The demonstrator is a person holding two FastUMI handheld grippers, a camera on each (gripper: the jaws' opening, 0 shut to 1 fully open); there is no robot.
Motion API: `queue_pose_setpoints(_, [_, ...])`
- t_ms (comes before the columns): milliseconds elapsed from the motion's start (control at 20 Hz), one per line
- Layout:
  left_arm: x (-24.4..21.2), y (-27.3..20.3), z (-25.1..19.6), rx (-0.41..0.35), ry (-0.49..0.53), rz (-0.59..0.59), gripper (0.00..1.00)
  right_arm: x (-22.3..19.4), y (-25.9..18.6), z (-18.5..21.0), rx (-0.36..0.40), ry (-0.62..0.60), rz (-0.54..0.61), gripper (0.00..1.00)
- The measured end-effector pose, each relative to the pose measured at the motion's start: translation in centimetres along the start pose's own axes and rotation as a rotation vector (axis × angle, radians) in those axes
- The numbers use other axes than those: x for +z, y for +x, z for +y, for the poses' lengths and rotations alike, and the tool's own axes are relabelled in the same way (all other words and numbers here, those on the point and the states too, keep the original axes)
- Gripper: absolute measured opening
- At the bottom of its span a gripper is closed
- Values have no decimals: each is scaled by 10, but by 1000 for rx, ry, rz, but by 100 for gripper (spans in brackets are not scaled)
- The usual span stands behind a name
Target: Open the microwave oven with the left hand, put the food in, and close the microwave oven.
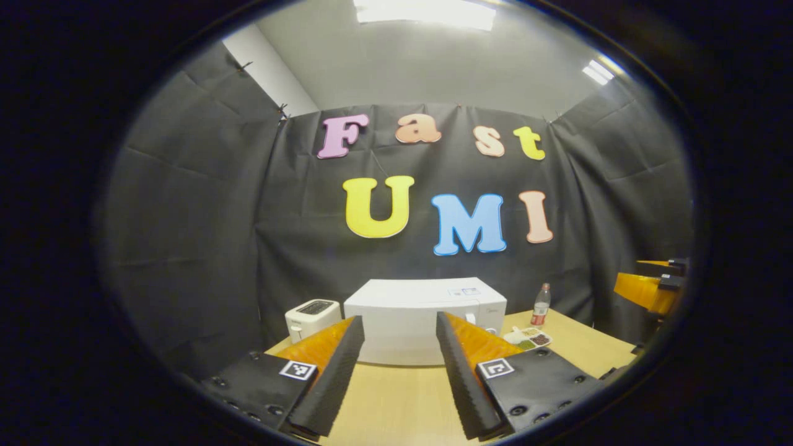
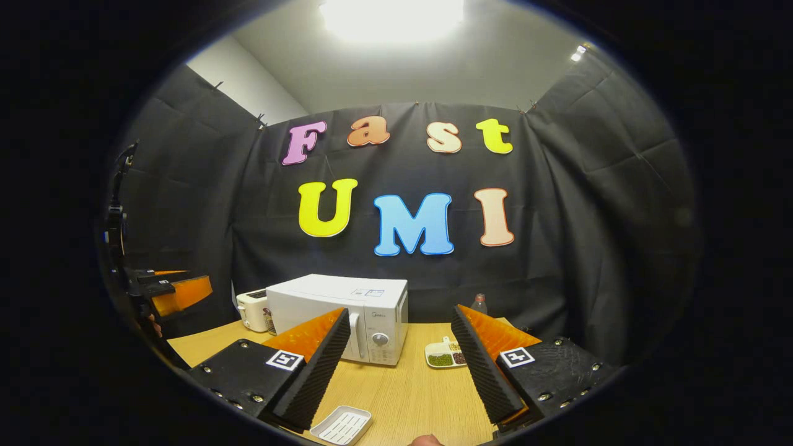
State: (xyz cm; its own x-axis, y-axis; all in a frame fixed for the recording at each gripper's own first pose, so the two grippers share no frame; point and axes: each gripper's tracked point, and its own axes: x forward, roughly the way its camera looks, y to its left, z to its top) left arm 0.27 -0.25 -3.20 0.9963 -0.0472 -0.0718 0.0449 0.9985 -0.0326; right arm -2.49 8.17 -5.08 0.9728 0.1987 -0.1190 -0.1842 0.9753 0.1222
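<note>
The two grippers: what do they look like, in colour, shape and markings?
Both are alike. The left gripper has two wedge-shaped fingers, orange on the outer face with black ribbed foam pads inside. Each finger sits on a black plate with round screws and a small square black-and-white marker. The right gripper shows the same orange wedges, ribbed pads, black plates and markers.

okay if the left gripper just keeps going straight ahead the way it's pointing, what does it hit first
Most likely the white microwave. In the left gripper view it sits framed between the open fingers of the left gripper, with only bare table in front of it. Its door looks closed. Depth is hard to judge here.
</note>
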Motion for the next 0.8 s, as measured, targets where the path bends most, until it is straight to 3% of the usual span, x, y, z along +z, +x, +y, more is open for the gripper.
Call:
queue_pose_setpoints(150, [0, -1, 7, 4, -7, -7, 84, 3, 1, 5, -2, -9, -5, 99])
queue_pose_setpoints(250, [4, -1, 15, 20, 3, -22, 100, 4, 1, 8, -7, -2, -6, 99])
queue_pose_setpoints(650, [1, -4, 27, 33, 20, -25, 95, 3, 3, 15, -25, 7, 6, 99])
queue_pose_setpoints(800, [2, -2, 30, 36, 18, -30, 99, 5, 4, 16, -26, -2, 2, 99])
